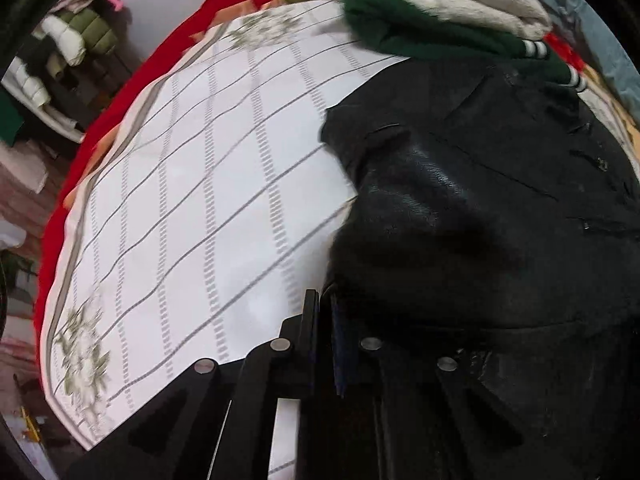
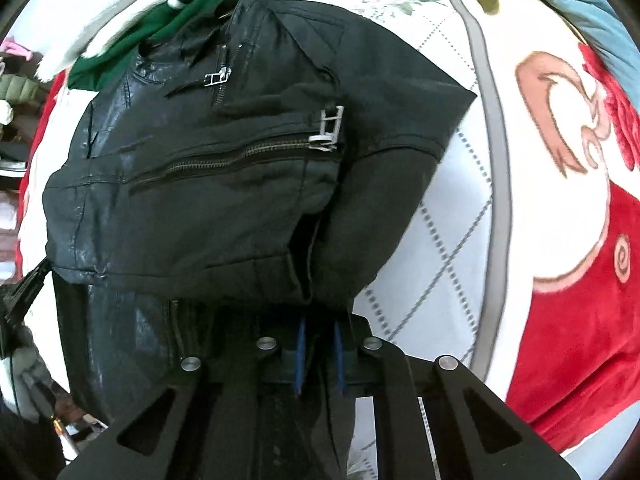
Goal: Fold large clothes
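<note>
A black leather jacket (image 1: 480,208) with zips and metal buckles lies partly folded on a white checked sheet (image 1: 208,184). It also fills the right wrist view (image 2: 208,168). My left gripper (image 1: 326,320) is shut on the jacket's near edge. My right gripper (image 2: 320,332) is shut on the jacket's lower hem, with fabric bunched between its blue pads. The left gripper's tip shows at the left edge of the right wrist view (image 2: 32,280).
A green and cream garment (image 1: 420,28) lies folded beyond the jacket. A red blanket (image 2: 580,280) with a pattern lies under the sheet. Coats (image 1: 76,36) are piled at the far left.
</note>
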